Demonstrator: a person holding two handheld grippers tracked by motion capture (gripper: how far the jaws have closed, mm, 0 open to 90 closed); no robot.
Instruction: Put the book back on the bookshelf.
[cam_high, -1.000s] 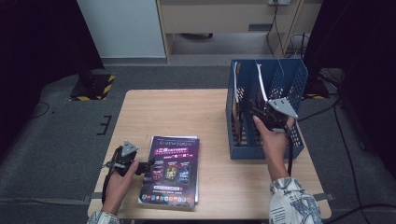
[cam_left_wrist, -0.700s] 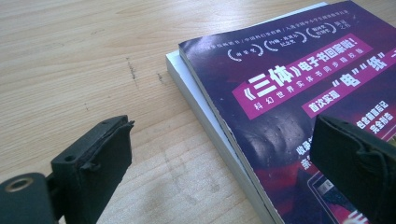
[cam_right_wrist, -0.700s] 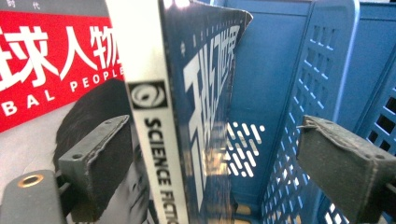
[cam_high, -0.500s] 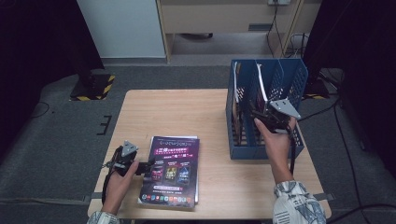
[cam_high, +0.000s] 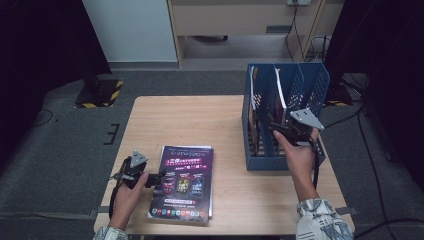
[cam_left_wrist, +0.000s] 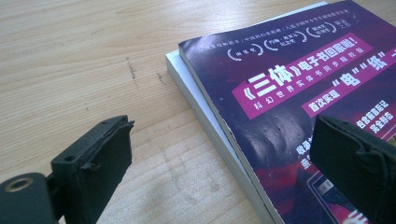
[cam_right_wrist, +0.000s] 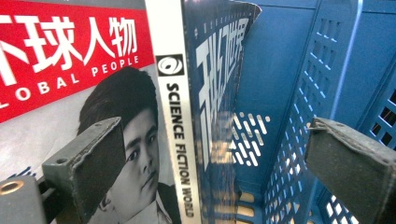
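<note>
Right claw (cam_high: 276, 128), jaws just opened around the magazine (cam_right_wrist: 212, 116) in the rack (cam_high: 260, 162), may snag it on withdrawal, perhaps tipping it; left claw (cam_high: 161, 176) waits open.

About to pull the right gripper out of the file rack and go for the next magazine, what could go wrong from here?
1. The right gripper has just opened; the magazine between its jaws leans loosely in the blue rack and could slump or snag as the gripper withdraws.
2. The left gripper straddles the stack's edge, so it might grab both magazines.
</note>
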